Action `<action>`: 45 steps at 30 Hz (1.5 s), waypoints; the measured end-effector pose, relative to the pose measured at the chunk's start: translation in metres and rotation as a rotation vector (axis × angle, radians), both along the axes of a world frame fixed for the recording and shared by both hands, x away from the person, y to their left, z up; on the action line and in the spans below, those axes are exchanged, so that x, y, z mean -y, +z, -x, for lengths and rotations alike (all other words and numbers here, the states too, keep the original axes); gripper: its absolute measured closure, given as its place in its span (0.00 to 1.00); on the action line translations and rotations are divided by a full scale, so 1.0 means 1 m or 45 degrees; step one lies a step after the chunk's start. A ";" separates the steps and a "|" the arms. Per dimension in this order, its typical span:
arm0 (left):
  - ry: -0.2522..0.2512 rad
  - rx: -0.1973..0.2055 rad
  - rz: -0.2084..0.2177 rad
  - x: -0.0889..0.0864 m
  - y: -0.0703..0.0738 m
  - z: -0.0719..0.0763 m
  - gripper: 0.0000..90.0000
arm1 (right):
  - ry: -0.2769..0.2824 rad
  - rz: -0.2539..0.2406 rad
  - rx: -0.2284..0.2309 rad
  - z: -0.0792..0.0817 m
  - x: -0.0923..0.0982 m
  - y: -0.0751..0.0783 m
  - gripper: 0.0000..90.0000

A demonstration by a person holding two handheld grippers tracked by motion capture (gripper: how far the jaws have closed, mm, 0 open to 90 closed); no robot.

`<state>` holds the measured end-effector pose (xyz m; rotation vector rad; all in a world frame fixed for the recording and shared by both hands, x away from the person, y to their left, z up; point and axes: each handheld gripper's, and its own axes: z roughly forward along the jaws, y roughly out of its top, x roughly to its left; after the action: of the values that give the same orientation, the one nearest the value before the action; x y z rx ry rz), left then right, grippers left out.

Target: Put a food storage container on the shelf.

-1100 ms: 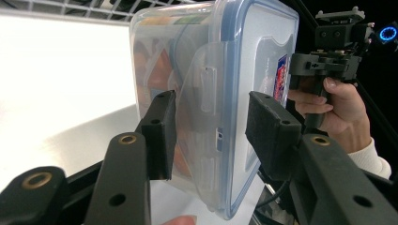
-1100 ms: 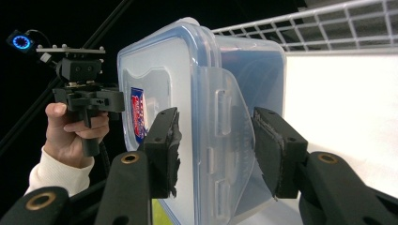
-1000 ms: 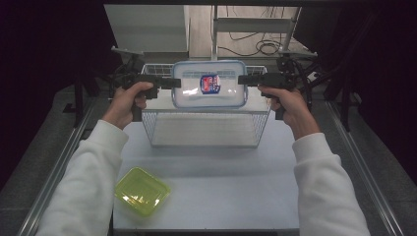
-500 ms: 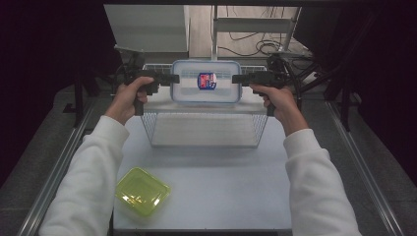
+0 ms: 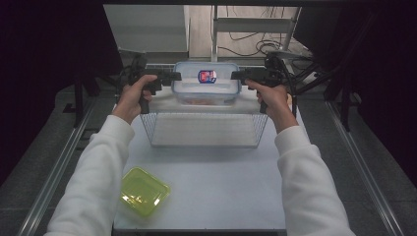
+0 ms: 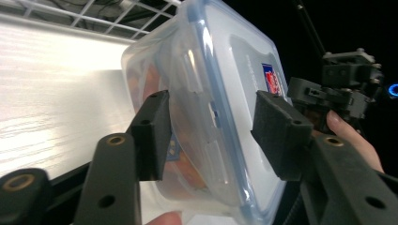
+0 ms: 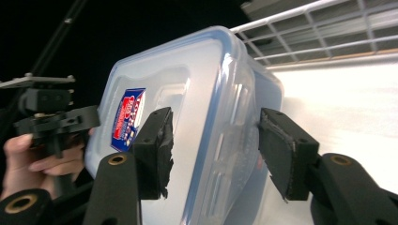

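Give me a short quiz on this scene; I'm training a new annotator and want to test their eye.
1. True or false: the green container lies inside the wire basket.
2. What sits between the jaws of the left gripper and the right gripper? A) clear lidded container B) a mug C) a sponge
3. What marks the clear container's lid?

Key:
1. False; it lies on the table.
2. A; both grippers' jaws have just been opening, with the container between them.
3. A red and blue label.
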<state>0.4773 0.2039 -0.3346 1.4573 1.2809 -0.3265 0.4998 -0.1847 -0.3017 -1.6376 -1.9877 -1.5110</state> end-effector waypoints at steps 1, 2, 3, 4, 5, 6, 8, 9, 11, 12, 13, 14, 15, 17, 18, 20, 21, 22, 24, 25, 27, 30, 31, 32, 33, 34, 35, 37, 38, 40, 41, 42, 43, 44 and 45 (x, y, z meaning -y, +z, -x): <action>0.015 0.000 -0.022 0.001 -0.001 0.000 0.51 | -0.018 0.040 0.008 0.000 -0.002 0.000 0.50; 0.022 0.005 -0.009 0.001 -0.002 0.000 0.50 | -0.023 0.070 0.009 0.001 -0.004 -0.001 0.49; 0.026 0.009 -0.007 0.001 -0.002 0.000 0.50 | -0.035 0.065 0.021 0.001 -0.005 -0.001 0.48; 0.038 0.015 -0.014 0.002 -0.003 0.000 0.48 | -0.033 0.066 0.023 0.002 -0.005 -0.001 0.47; 0.053 0.019 -0.035 0.003 -0.003 0.001 0.43 | -0.029 0.070 0.025 0.003 -0.006 -0.001 0.45; 0.055 0.025 -0.040 0.003 -0.003 0.001 0.38 | -0.024 0.070 0.037 0.004 -0.006 -0.001 0.44; 0.060 0.066 -0.052 0.003 -0.001 0.003 0.36 | -0.034 0.054 0.079 0.008 -0.004 0.001 0.43; 0.064 0.090 -0.061 0.003 0.000 0.005 0.35 | -0.042 0.049 0.104 0.010 -0.003 0.004 0.42; 0.070 0.133 -0.062 0.002 0.005 0.011 0.33 | -0.042 0.061 0.150 0.015 0.001 0.009 0.40; 0.070 0.157 -0.075 0.002 0.007 0.014 0.32 | -0.037 0.066 0.170 0.018 0.004 0.012 0.39; 0.068 0.178 -0.087 0.001 0.010 0.018 0.31 | -0.026 0.068 0.188 0.021 0.006 0.015 0.39; 0.065 0.208 -0.100 0.001 0.012 0.023 0.30 | -0.018 0.072 0.214 0.025 0.009 0.017 0.39; 0.062 0.233 -0.118 0.001 0.015 0.028 0.29 | -0.010 0.068 0.239 0.030 0.011 0.020 0.39; 0.063 0.279 -0.135 0.001 0.018 0.040 0.27 | 0.018 0.055 0.280 0.039 0.017 0.023 0.39; 0.055 0.291 -0.139 0.001 0.019 0.046 0.26 | 0.041 0.051 0.292 0.044 0.021 0.023 0.39; 0.041 0.317 -0.174 0.002 0.020 0.059 0.25 | 0.074 0.059 0.316 0.053 0.026 0.023 0.39; 0.033 0.336 -0.194 0.002 0.020 0.066 0.24 | 0.094 0.068 0.329 0.058 0.029 0.022 0.39; 0.013 0.360 -0.212 0.003 0.018 0.077 0.24 | 0.109 0.080 0.339 0.063 0.031 0.021 0.38; -0.002 0.381 -0.233 0.003 0.016 0.090 0.24 | 0.137 0.111 0.370 0.075 0.037 0.017 0.38; -0.010 0.391 -0.246 0.004 0.015 0.096 0.24 | 0.146 0.119 0.379 0.079 0.039 0.015 0.38; -0.031 0.409 -0.276 0.005 0.010 0.111 0.24 | 0.167 0.130 0.396 0.089 0.043 0.011 0.38; -0.071 0.433 -0.328 0.008 0.000 0.132 0.23 | 0.209 0.174 0.421 0.106 0.049 0.002 0.38; -0.080 0.436 -0.342 0.009 -0.004 0.140 0.23 | 0.224 0.188 0.426 0.113 0.050 -0.001 0.38; -0.095 0.441 -0.357 0.009 -0.008 0.147 0.23 | 0.239 0.196 0.434 0.118 0.052 -0.005 0.38; -0.103 0.447 -0.389 0.010 -0.013 0.156 0.23 | 0.253 0.206 0.435 0.125 0.054 -0.009 0.38; -0.102 0.450 -0.415 0.010 -0.017 0.161 0.24 | 0.274 0.218 0.436 0.132 0.055 -0.016 0.38; -0.110 0.454 -0.440 0.010 -0.021 0.168 0.24 | 0.286 0.227 0.437 0.137 0.056 -0.020 0.38; -0.136 0.442 -0.450 0.010 -0.034 0.182 0.24 | 0.310 0.249 0.434 0.149 0.058 -0.033 0.38; -0.145 0.435 -0.455 0.010 -0.038 0.187 0.25 | 0.328 0.257 0.428 0.156 0.060 -0.042 0.38; -0.155 0.426 -0.483 0.010 -0.051 0.198 0.25 | 0.339 0.254 0.407 0.165 0.063 -0.055 0.38; -0.163 0.420 -0.507 0.011 -0.057 0.202 0.25 | 0.344 0.252 0.400 0.168 0.064 -0.060 0.38; -0.169 0.417 -0.533 0.011 -0.063 0.206 0.25 | 0.350 0.255 0.391 0.171 0.064 -0.066 0.38; -0.179 0.413 -0.554 0.012 -0.068 0.209 0.25 | 0.351 0.259 0.382 0.174 0.065 -0.071 0.38; -0.186 0.405 -0.569 0.013 -0.073 0.211 0.25 | 0.355 0.263 0.375 0.177 0.065 -0.075 0.38; -0.197 0.399 -0.580 0.014 -0.077 0.213 0.25 | 0.361 0.263 0.373 0.180 0.065 -0.080 0.38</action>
<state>0.2639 0.1901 -0.4112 1.9113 1.0264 0.1041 0.3202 -0.2494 -0.3815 -1.1793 -2.4791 -1.5505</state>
